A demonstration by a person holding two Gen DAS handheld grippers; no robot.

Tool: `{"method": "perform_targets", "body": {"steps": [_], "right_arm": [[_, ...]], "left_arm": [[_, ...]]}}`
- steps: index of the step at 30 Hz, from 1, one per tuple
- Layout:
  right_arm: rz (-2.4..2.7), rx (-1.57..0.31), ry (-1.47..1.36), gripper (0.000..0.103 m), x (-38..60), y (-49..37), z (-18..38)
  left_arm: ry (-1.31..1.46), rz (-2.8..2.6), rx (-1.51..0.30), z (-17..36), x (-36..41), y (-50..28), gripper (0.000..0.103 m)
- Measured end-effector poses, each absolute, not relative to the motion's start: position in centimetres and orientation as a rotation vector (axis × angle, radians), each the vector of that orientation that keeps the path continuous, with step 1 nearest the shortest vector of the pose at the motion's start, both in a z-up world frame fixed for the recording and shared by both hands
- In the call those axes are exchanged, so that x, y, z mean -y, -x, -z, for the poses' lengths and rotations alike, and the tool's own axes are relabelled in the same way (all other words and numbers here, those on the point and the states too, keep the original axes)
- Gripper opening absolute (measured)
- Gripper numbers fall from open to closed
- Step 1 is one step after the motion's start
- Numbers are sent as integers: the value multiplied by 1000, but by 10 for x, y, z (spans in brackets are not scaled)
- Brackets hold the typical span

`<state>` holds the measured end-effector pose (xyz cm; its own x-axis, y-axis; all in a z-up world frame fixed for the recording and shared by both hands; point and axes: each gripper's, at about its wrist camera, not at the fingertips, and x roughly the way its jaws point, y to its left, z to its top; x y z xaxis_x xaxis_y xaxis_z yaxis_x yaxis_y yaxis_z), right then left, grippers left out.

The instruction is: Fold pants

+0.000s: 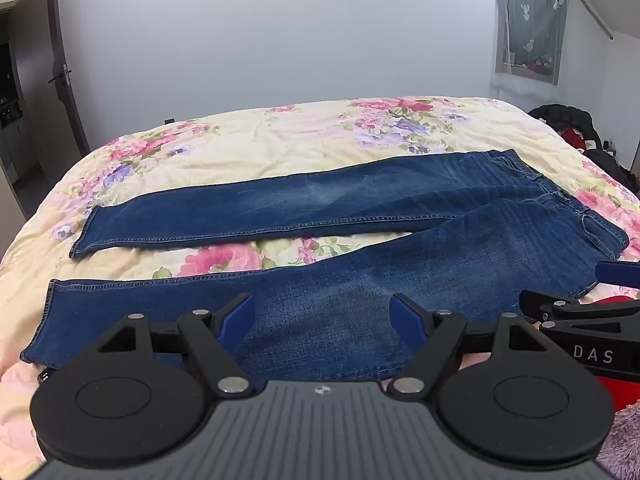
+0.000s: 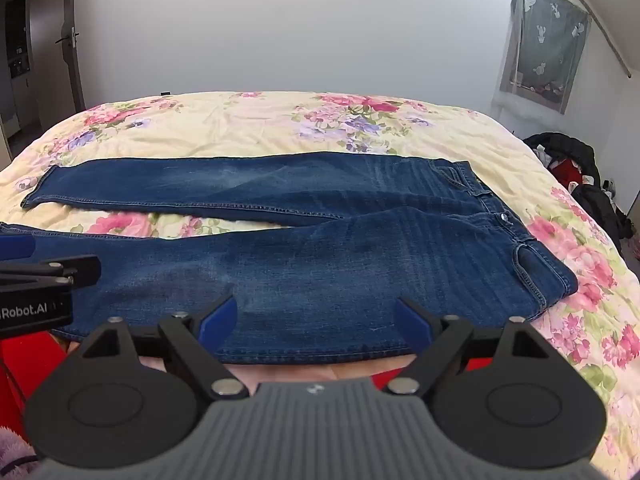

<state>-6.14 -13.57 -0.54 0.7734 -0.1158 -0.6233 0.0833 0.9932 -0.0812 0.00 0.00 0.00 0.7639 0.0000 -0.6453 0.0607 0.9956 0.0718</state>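
Observation:
Blue jeans (image 1: pixel 360 216) lie flat on the floral bedspread (image 1: pixel 280 132), waistband to the right and both legs spread apart to the left. They also show in the right wrist view (image 2: pixel 340 248). My left gripper (image 1: pixel 322 312) is open, hovering over the near leg close to the bed's front edge. My right gripper (image 2: pixel 316 316) is open over the near leg's thigh part. Each gripper shows at the edge of the other's view: the right one (image 1: pixel 580 312), the left one (image 2: pixel 44 276). Neither holds anything.
A pile of dark and red clothes (image 1: pixel 576 132) lies off the bed's right side. A white wall stands behind the bed, with a door (image 1: pixel 60 68) at far left and a curtained window (image 1: pixel 528 24) at right.

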Motion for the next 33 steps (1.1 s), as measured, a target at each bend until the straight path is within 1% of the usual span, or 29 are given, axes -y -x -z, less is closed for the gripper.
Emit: {"method": "perform_targets", "body": {"steps": [33], "right_arm": [[111, -691, 35, 82, 138, 63, 7]], "left_arm": [[-86, 28, -705, -2, -4, -1, 89]]}}
